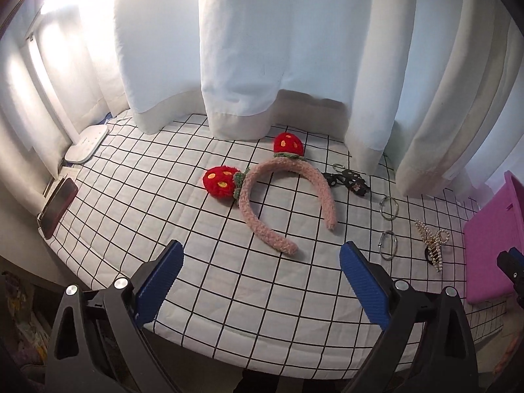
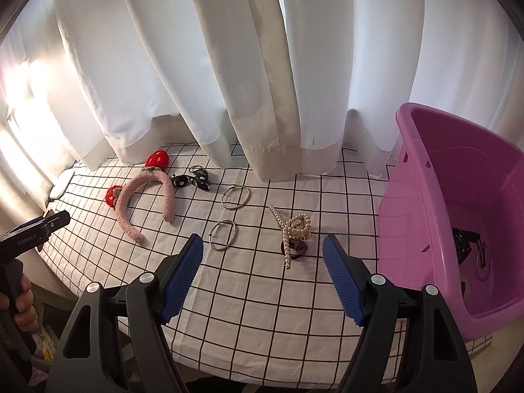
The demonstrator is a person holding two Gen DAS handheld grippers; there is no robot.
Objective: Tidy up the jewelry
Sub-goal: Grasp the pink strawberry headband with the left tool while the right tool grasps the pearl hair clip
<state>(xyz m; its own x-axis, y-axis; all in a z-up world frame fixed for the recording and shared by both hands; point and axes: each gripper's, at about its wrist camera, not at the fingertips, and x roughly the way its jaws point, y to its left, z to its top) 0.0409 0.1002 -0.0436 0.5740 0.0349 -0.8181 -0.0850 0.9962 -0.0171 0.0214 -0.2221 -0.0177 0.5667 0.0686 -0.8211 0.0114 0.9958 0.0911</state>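
Okay, I see the curtain (image 1: 262, 49) hanging along the far edge of the checked table (image 1: 229, 278), hem resting on the cloth.

Pink bin (image 2: 458, 213) sits at the table's right edge. Something dark and a thin ring lie in its bottom; I can't make out more.

Fuzzy pink headband (image 1: 285, 203) with two red strawberries lies toward the far edge, left of centre, open end toward the near edge.

Left gripper (image 1: 262, 268) hovers over the near edge, jaws spread wide, nothing between the pads; headband tip lies just beyond them. Right gripper (image 2: 262, 258) also hovers near the front edge, jaws spread wide, empty. In the right wrist view I can see a hand (image 2: 19, 301) on the left gripper's handle.

Phone (image 1: 57, 208) and a white flat device (image 1: 86, 144) sit at the table's left edge.

Pearl claw clip (image 2: 294, 229) lies right of centre, touching a dark hair tie (image 2: 299, 249), close to the bin but apart from it.

Black dotted hair accessory (image 2: 193, 180) lies near the far edge, just right of the headband.

Two thin metal hoops: one (image 2: 235, 197) mid-table, the other (image 2: 223, 234) nearer the front edge, just beyond the right gripper's left pad.
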